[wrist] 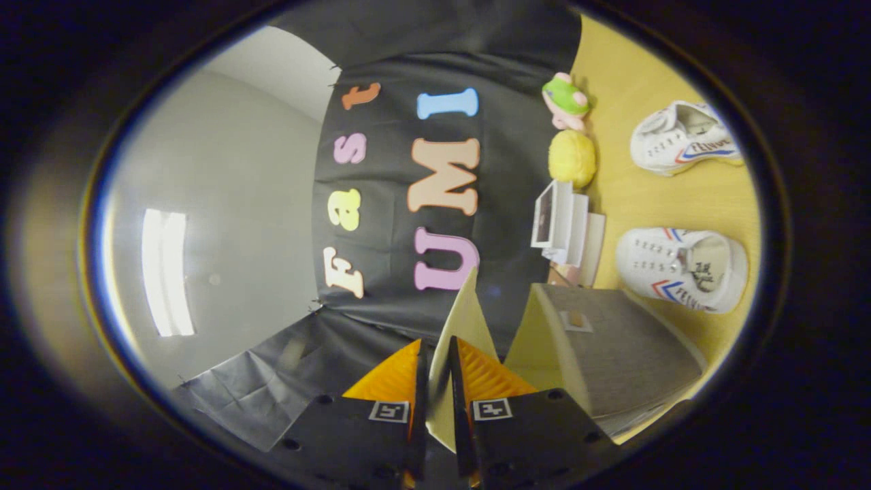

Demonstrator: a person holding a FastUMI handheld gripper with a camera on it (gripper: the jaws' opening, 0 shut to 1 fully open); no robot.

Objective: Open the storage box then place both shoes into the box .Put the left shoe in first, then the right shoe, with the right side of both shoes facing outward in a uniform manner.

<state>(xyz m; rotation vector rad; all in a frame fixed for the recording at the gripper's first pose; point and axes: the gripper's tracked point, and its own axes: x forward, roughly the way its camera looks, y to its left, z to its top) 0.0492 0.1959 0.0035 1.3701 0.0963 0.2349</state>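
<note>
The view is rolled on its side, so the wooden table (633,197) stands upright beyond the fingers. My gripper (439,371) is shut on the thin cream lid (465,316) of the grey fabric storage box (619,347). The lid is swung up away from the box, and the cream inner wall (534,344) shows beside it. Two white shoes with red and blue stripes lie on the table past the box. One shoe (680,269) is close to the box and the other shoe (680,136) lies farther off.
A white picture stand (561,221) sits by the cloth wall just beyond the box. Past it are a yellow plush ball (571,158) and a green and pink plush toy (565,102). A grey wall and ceiling light (167,272) lie opposite the table.
</note>
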